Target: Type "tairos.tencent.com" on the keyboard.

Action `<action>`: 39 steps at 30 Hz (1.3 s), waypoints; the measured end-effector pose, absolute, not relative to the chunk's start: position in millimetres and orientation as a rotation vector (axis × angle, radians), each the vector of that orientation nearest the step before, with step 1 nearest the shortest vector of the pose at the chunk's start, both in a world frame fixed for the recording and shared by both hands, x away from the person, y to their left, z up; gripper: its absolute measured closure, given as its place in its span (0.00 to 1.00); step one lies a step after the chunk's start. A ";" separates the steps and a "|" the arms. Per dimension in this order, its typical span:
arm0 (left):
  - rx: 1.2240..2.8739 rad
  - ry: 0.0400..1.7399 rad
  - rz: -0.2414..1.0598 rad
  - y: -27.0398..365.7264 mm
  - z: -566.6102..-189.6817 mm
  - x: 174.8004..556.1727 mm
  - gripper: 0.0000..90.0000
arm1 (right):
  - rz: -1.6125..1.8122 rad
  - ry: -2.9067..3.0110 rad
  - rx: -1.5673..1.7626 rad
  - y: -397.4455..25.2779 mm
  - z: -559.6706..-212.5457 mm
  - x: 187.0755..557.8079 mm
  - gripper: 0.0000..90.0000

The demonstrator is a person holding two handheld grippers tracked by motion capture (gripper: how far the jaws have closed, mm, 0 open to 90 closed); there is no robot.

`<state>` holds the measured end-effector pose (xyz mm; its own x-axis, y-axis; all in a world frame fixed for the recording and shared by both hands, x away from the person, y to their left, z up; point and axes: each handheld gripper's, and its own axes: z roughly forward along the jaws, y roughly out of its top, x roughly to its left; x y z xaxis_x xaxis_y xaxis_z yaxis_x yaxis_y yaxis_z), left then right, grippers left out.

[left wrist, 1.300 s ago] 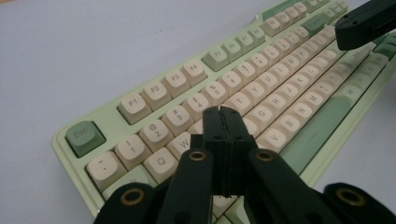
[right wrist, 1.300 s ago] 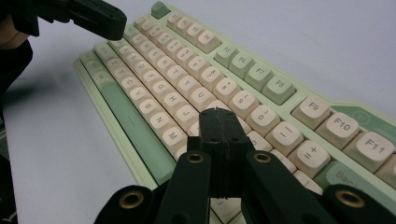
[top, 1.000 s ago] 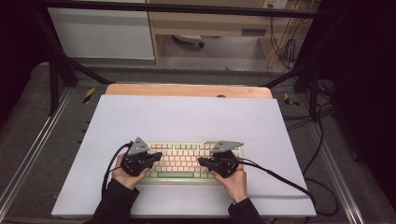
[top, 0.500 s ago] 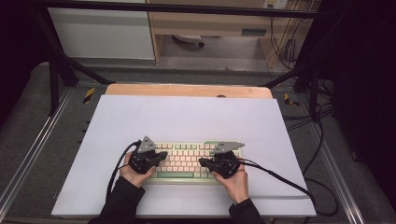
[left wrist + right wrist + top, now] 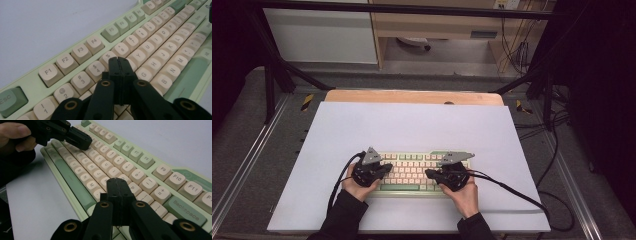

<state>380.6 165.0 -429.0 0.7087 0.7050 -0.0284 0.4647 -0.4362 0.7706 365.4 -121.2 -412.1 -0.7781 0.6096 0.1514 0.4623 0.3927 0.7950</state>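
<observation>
White mat, centre-front: green-cream keyboard lies flat, both grippers over it. Left gripper has swung inward since 1 s ago, tip now over number/QWERTY rows, near 5 key. Right gripper barely moved, tip near L/P keys. Both jaw pairs pressed together, empty. Judgement: typing w/ closed tips, left lining up next keypress.
</observation>
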 end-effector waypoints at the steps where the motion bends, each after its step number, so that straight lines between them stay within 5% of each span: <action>1: 2.112 0.887 0.382 165.0 -429.3 380.6 1.00 | 1.334 2.481 0.962 -121.3 -412.1 365.4 1.00; 39: 2.059 0.902 0.387 204.1 -419.7 356.0 1.00 | 1.348 2.470 0.986 -116.8 -412.3 367.5 1.00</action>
